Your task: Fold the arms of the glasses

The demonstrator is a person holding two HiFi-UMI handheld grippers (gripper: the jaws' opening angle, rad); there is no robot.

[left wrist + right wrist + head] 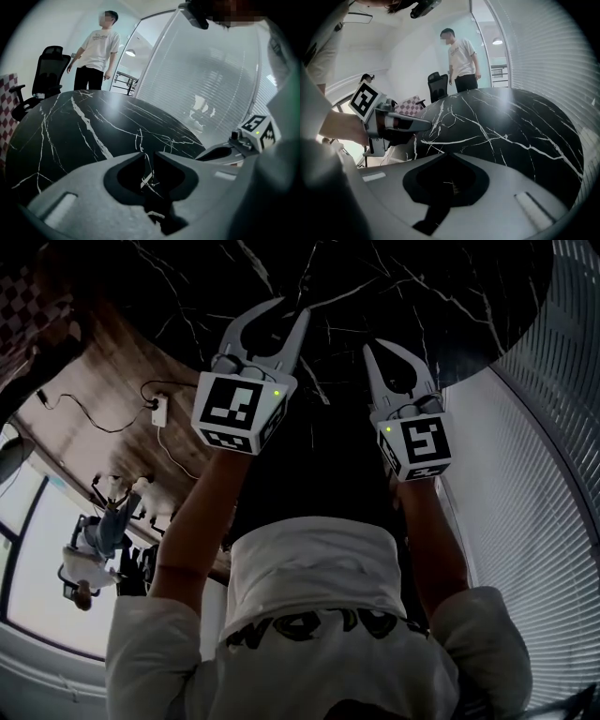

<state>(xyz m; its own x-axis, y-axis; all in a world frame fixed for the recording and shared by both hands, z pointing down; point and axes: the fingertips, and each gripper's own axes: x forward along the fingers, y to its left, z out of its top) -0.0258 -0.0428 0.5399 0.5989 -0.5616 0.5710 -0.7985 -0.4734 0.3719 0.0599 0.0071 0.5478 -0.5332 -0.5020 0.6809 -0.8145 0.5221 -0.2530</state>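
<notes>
I see no glasses on the black counter (511,124) yet, so my shut right claw (446,153) and barely open, empty left claw (149,153) should find them first, slowly.

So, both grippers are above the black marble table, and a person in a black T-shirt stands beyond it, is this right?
Not fully. The person wears a white T-shirt, as the right gripper view shows. The left gripper and right gripper are above the black marble table.
</notes>
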